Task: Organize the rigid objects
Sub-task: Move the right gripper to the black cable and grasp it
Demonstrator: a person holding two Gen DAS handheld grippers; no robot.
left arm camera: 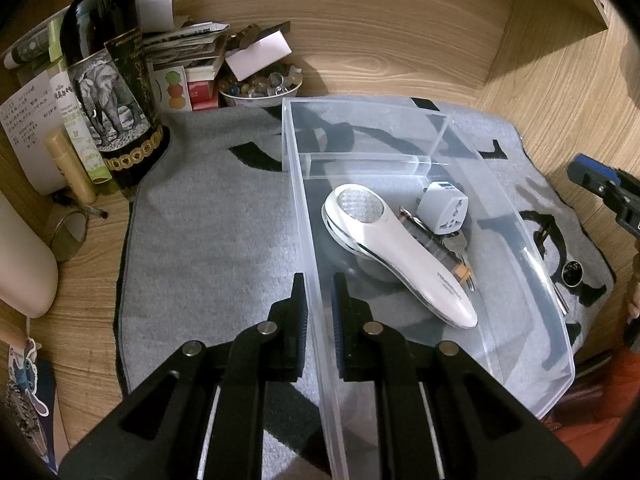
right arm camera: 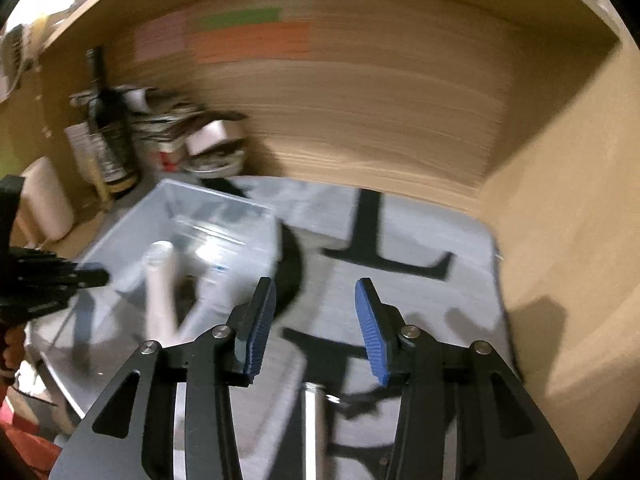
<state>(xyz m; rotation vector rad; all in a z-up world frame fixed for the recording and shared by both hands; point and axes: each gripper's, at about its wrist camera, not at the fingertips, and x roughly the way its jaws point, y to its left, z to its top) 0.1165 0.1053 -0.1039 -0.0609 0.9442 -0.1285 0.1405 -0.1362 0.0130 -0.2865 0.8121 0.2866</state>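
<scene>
Left gripper (left arm camera: pixel 320 292) clamped with narrow jaws on the near left wall of a clear plastic box (left arm camera: pixel 536 280), one finger outside, one inside. Box resting on a grey mat (left arm camera: pixel 208 248) with black markings, spread over the wooden bench (left arm camera: pixel 540 92). Inside the box, near its middle: a white handheld device (left arm camera: pixel 400 256) lying diagonally, a white plug adapter (left arm camera: pixel 444 208) just beside its head, and a bunch of keys (left arm camera: pixel 456 248) tucked partly beneath both. On the mat beyond the box's right wall, a small round black item (left arm camera: pixel 571 272), too small to identify. At the bench's far left corner, a dark bottle (left arm camera: pixel 108 80) with an elephant label, upright, beside stacked papers (left arm camera: pixel 188 40) and a bowl of beads (left arm camera: pixel 260 88). Right gripper (right arm camera: pixel 316 324) hanging over the mat to the right of the box, jaws moderately apart, blue pads (right arm camera: pixel 370 332) bare, nothing between them; that view heavily blurred. A metal rod (right arm camera: pixel 310 420) lying on the mat just below those jaws.
</scene>
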